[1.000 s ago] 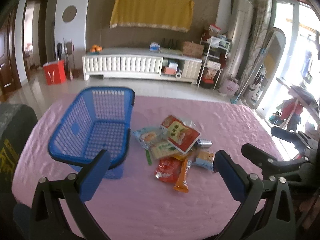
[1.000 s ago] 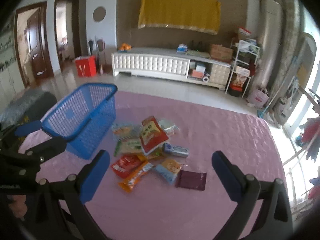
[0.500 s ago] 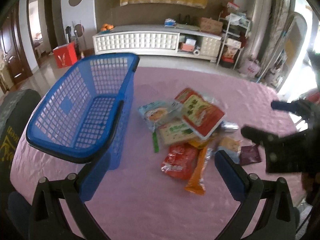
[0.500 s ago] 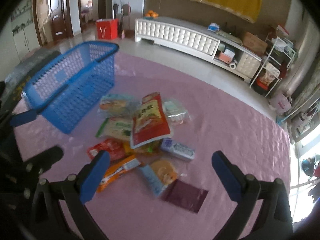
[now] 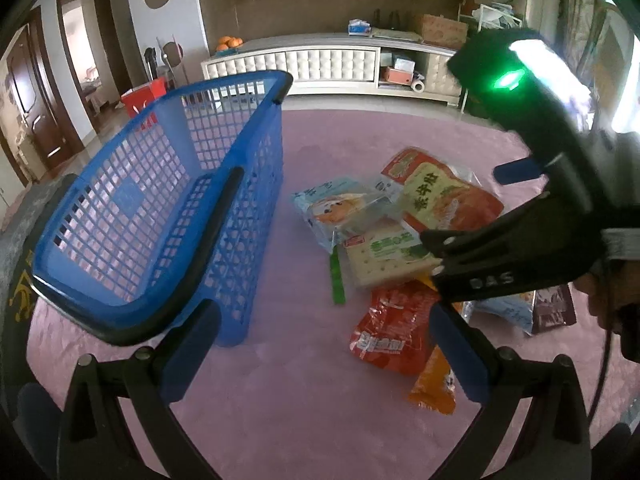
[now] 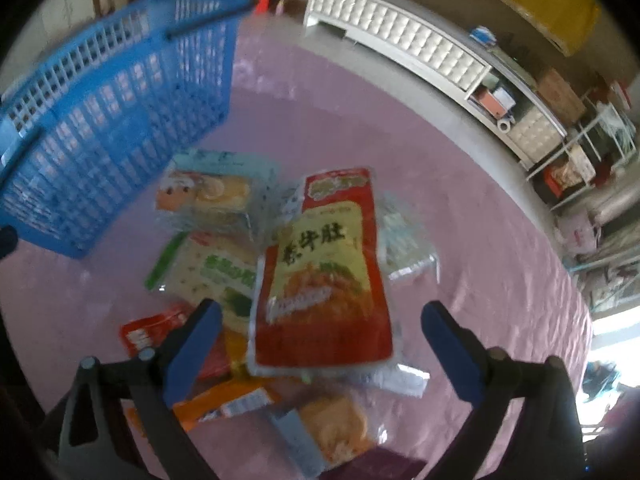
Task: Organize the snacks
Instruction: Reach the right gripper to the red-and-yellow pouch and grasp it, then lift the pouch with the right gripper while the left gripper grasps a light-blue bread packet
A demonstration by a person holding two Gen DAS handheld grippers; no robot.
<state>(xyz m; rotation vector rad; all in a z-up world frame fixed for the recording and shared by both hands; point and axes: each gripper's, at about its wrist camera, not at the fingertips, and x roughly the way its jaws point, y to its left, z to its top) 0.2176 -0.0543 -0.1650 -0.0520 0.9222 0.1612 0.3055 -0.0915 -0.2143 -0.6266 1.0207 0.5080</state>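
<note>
Right gripper [image 6: 320, 344] spread wide above red-yellow snack pouch [image 6: 324, 280]; left gripper [image 5: 320, 352] released beside blue basket [image 5: 160, 200].

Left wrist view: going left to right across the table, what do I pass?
Blue basket → green strip → red packet → right gripper → dark maroon packet.
</note>
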